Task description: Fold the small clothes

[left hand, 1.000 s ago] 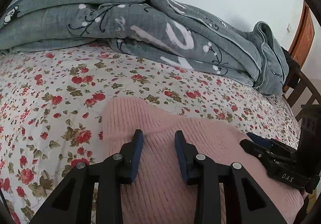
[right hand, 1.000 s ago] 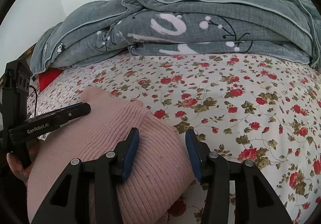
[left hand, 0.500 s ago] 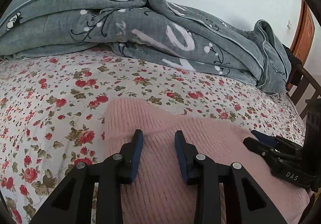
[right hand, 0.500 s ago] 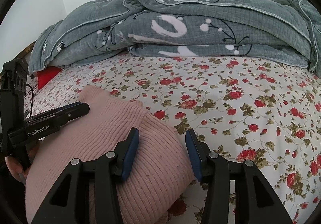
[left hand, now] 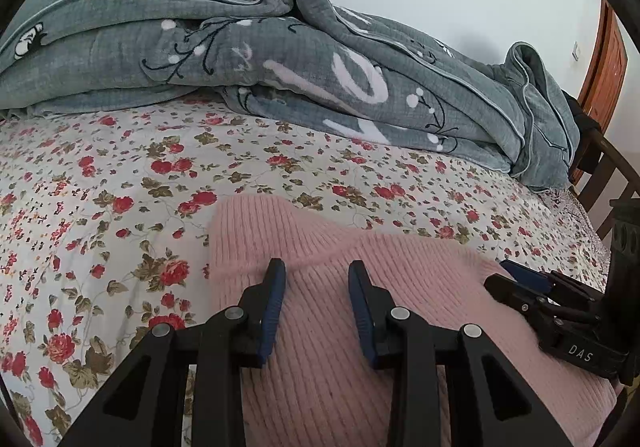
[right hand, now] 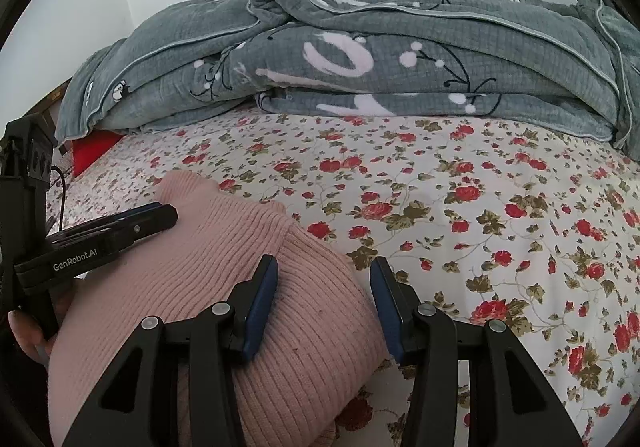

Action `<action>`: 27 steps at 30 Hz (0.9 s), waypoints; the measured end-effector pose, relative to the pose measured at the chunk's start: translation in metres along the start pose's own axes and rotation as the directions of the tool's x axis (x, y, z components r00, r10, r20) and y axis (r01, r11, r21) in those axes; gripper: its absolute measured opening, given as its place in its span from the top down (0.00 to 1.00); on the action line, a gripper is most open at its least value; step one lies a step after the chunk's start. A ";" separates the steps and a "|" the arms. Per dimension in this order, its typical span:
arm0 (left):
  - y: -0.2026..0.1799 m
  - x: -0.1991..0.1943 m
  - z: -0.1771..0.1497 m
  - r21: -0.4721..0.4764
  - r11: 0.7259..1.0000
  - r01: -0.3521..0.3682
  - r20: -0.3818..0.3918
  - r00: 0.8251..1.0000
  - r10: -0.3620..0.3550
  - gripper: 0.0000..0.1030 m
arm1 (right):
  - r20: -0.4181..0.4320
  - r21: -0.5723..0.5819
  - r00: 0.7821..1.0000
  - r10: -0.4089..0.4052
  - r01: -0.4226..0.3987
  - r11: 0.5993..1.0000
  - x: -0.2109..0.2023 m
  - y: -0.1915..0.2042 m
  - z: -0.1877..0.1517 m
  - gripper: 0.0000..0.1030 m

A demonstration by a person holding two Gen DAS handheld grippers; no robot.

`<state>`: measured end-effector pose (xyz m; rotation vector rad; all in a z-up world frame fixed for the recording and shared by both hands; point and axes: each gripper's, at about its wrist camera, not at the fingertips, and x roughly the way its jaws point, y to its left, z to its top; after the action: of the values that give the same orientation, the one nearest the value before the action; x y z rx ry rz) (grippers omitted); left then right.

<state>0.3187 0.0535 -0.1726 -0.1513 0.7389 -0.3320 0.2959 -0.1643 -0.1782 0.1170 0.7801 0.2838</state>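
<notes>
A pink ribbed sweater (left hand: 320,379) lies bunched in a thick bundle at the near edge of the flowered bed sheet (left hand: 120,187). My left gripper (left hand: 316,267) is shut on a raised ridge of the knit near the sweater's left end. My right gripper (right hand: 324,263) is shut on the sweater (right hand: 200,259) at its right end, and the knit fills the gap between the blue pads. Each gripper shows in the other's view: the right gripper (left hand: 496,275) and the left gripper (right hand: 172,213) both rest on the pink knit. A hand (right hand: 28,335) holds the left gripper.
A rumpled grey quilt (left hand: 280,67) (right hand: 400,67) is piled along the far side of the bed sheet (right hand: 480,207). A dark wooden rail (left hand: 608,167) and an orange door (left hand: 608,67) stand at the right. Something red (right hand: 92,155) peeks out under the quilt's left end.
</notes>
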 end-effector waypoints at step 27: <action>-0.011 -0.025 -0.006 0.042 0.999 0.006 0.023 1.000 -0.007 0.39 | 0.034 -0.015 0.999 0.000 0.000 1.000 -0.018 0.007 -0.001 0.54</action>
<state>0.2947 0.0514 -0.1587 -0.1174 0.7087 -0.3510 0.2816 -0.1633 -0.1659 0.1074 0.7444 0.2872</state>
